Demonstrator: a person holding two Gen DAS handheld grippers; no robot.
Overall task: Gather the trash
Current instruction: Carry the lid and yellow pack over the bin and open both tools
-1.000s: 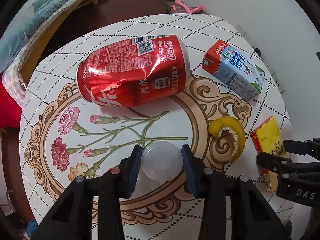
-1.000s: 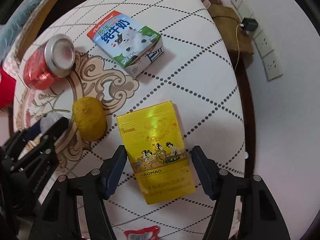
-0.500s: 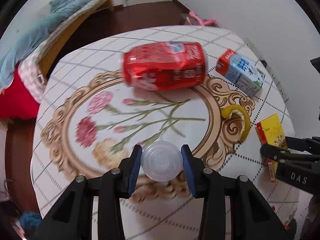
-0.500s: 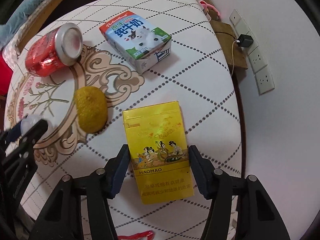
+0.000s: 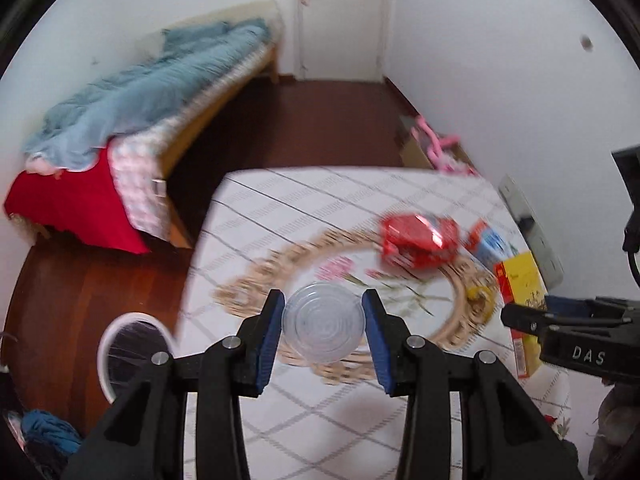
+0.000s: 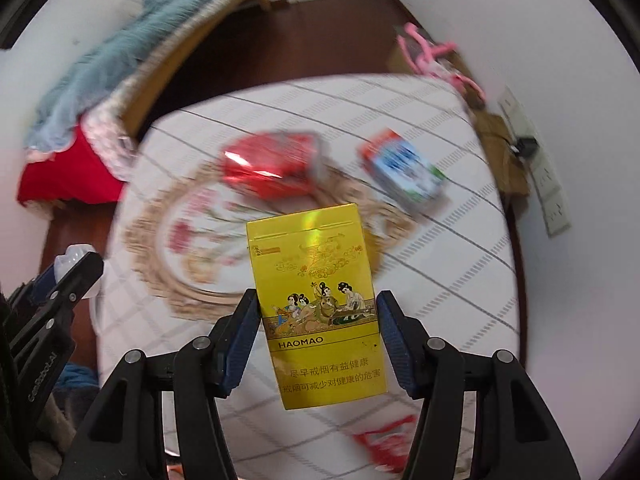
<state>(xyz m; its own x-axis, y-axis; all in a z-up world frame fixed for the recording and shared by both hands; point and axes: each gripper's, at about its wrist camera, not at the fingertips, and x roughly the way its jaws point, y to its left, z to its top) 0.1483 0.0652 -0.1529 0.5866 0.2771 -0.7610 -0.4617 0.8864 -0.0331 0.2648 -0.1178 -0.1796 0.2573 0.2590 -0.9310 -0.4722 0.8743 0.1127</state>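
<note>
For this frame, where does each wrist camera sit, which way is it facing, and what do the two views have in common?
Left wrist: on the left gripper, looking along its fingers at the clear plastic lid it holds, above the table; the right gripper shows at right.
Right wrist: on the right gripper, facing the yellow cigarette pack it grips; the left gripper shows at left.
Shared: red can, milk carton, bed.
</note>
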